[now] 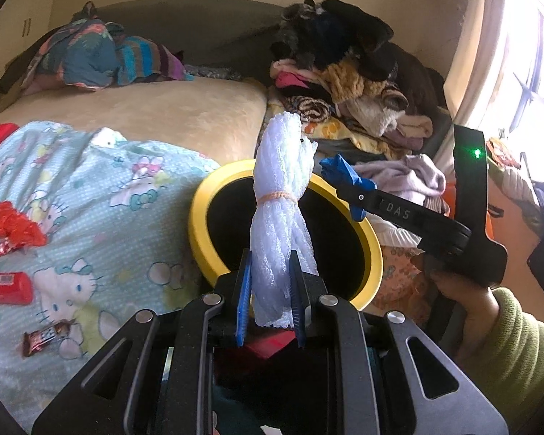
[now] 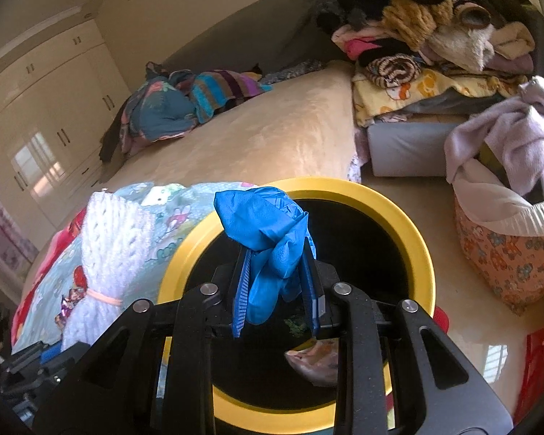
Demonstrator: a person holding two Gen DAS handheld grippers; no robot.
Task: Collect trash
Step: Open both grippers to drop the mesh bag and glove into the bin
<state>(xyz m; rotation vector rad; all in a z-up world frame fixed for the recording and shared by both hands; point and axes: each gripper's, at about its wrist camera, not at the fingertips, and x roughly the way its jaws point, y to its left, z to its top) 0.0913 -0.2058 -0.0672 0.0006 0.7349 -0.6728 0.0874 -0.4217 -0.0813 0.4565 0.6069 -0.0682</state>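
The left gripper (image 1: 270, 290) is clamping the lower end of a white foam-net bundle (image 1: 281, 195), its two blue pads pressing on either side of it. The bundle is standing up out of the jaws, tied round its middle with a pale rubber band (image 1: 276, 197), and its upper part is flaring out against the yellow-rimmed bin (image 1: 199, 217) behind it. The bin's dark mouth is lying just beyond the fingertips.

The right gripper (image 2: 275, 286) is pinching a crumpled blue glove (image 2: 264, 232). The glove is sitting between the blue pads, its bulk bunching up above the fingertips and one limp end drooping down between the fingers. It is hanging directly over the bin's opening, and some scraps are lying at the bottom of the bin. From the left wrist view, a hand in a green sleeve (image 1: 464, 301) is gripping the right tool's handle beside the bin.

On the cartoon-print bedspread (image 1: 90, 181) to the left, well apart from both grippers, a red wrapper (image 1: 9, 224), a small red pack (image 1: 5, 287) and a candy bar (image 1: 49, 337) are lying. A heap of clothes (image 1: 351, 72) is piling up behind the bin.
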